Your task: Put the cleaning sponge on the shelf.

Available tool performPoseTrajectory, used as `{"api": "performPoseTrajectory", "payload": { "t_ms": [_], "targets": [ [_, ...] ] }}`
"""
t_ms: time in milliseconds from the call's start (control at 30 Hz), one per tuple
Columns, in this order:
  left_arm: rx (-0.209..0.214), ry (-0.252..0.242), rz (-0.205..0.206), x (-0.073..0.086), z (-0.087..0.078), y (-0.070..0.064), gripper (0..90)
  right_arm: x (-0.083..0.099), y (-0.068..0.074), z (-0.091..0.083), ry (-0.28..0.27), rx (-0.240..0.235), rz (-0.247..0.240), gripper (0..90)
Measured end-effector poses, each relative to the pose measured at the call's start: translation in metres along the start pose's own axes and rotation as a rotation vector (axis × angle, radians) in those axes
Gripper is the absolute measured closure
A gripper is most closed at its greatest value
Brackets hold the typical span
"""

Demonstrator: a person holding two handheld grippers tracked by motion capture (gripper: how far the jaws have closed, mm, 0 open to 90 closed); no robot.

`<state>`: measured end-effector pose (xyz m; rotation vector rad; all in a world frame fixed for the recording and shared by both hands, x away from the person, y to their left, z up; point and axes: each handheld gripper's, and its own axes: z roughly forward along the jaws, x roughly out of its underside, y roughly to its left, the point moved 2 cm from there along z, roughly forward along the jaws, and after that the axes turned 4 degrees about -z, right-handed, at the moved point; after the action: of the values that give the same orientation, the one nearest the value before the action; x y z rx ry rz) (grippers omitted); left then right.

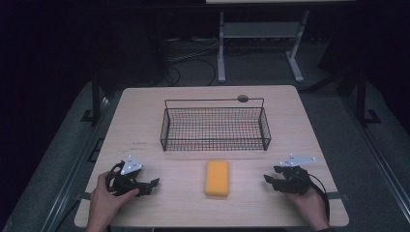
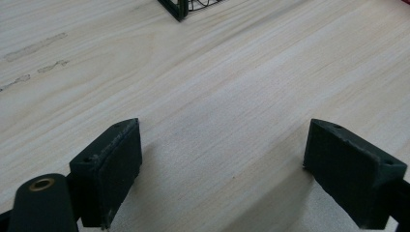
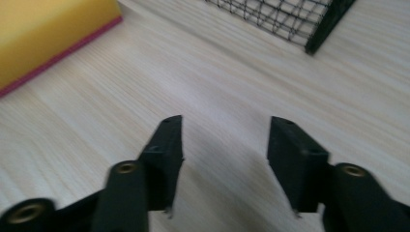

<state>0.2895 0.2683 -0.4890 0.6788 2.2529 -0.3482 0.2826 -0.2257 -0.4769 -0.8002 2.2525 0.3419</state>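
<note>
A yellow rectangular sponge (image 1: 217, 178) with a pink underside lies flat on the wooden surface (image 1: 145, 125), just before the black wire basket (image 1: 215, 124). The left tool (image 1: 153, 184) and right tool (image 1: 269, 180) flank it, jaws wide, holding nothing.

right tool (image 3: 225, 145) jaws apart, sponge (image 3: 43, 34), basket (image 3: 290, 19)

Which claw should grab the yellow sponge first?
Probably the right claw: the sponge lies just ahead of its open jaws in the right gripper view. The left claw faces bare table.
</note>
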Motion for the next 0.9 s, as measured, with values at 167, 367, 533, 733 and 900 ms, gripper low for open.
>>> {"api": "performPoseTrajectory", "payload": {
  "t_ms": [167,367,533,733,900],
  "targets": [
    [0.001,0.001,0.000,0.000,0.000,0.000,12.6,-0.009,0.001,0.001,-0.001,-0.044,-0.010,67.1],
    [0.001,0.001,0.000,0.000,0.000,0.000,12.7,-0.018,0.003,0.003,0.011,-0.082,-0.014,88.2],
    [0.000,0.000,-0.002,0.000,0.000,0.000,12.7,-0.027,0.006,0.006,0.018,-0.120,-0.031,89.5],
    [0.000,0.003,-0.001,0.000,0.000,0.000,12.7,-0.038,0.012,0.009,0.011,-0.152,-0.047,89.5],
    [-0.001,0.002,-0.002,0.000,0.000,0.000,12.8,-0.048,0.017,0.016,0.022,-0.169,-0.065,89.5]
  ]
}}
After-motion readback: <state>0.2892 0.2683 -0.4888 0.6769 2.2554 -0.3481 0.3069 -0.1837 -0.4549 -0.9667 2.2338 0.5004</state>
